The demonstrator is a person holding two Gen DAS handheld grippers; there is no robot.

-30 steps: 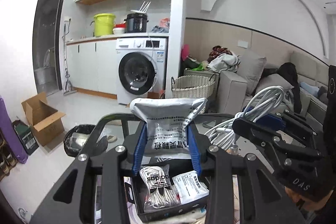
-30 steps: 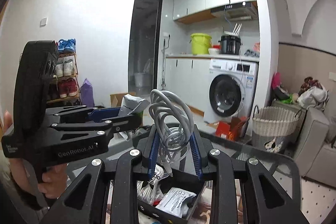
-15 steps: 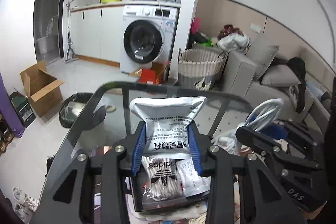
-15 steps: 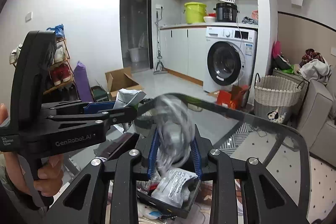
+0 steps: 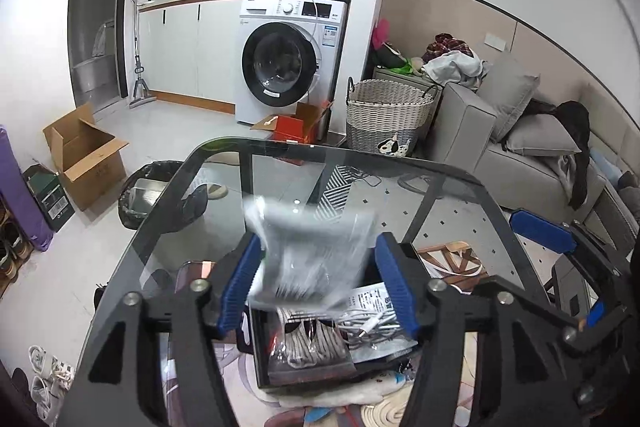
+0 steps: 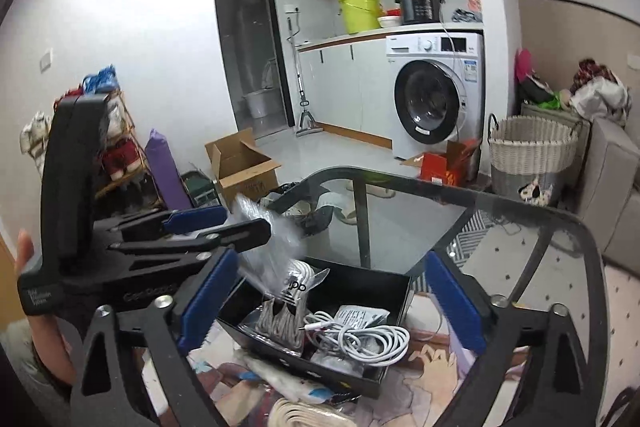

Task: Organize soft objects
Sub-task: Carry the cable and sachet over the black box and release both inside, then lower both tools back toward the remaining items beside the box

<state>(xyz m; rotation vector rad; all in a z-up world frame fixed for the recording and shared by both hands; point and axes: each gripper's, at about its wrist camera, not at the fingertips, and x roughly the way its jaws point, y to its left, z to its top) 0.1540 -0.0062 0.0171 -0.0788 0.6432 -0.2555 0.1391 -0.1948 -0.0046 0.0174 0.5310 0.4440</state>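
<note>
- Two claws work over one black box [image 6: 362,311] on the glass bench [image 5: 452,187], the single container in view.
- Left claw [image 5: 318,279]: its blue pads flank a grey plastic pouch [image 5: 312,259] that is smeared with blur; whether it is pinched or dropping free, I cannot tell. The pouch hangs just above the box's near end.
- Right claw [image 6: 330,301]: spread wide and pinching nothing, poised above the box.
- Inside the box I count three items: one white coiled cable [image 6: 360,341], one bagged bundle of white laces [image 6: 286,311], and one flat white sachet [image 6: 360,317] partly under the cable.
- Step in hand, as I judge it: dropping the pouch into the box, which would make four items.
- Next move calls for the left claw to clear the pouch fully and lift away without dragging it back out, while the right claw turns to whatever is loose.
- Soft white items lie around the box's near side on the patterned mat [image 6: 432,371]; their number is unclear.
</note>
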